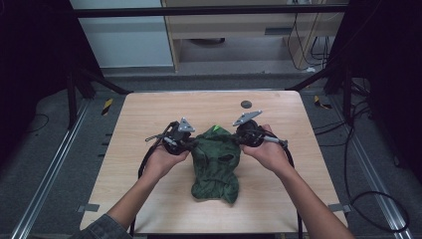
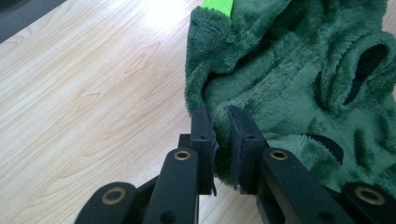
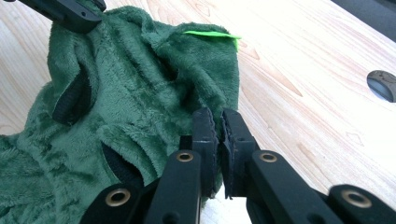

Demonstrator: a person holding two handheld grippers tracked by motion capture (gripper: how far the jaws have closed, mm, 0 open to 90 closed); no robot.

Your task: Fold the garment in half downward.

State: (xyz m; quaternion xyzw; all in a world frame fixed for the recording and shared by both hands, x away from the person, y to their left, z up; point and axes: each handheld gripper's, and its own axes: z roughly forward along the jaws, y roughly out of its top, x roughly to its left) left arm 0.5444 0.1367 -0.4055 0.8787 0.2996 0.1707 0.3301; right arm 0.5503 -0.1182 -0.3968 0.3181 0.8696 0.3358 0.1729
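Observation:
A dark green fleece garment lies in the middle of the wooden table, with a neon green tag at its far end. My left gripper is at its upper left edge. In the left gripper view the jaws are shut on a fold of the fleece near the tag. My right gripper is at the upper right edge. Its jaws stand almost together, pinching the thin rim of the garment. The left gripper's jaw shows at the top left of the right gripper view.
A small dark round disc sits on the table beyond the garment, also seen as the disc. Black frame bars and floor rails flank the table. Cables lie on the floor at the right.

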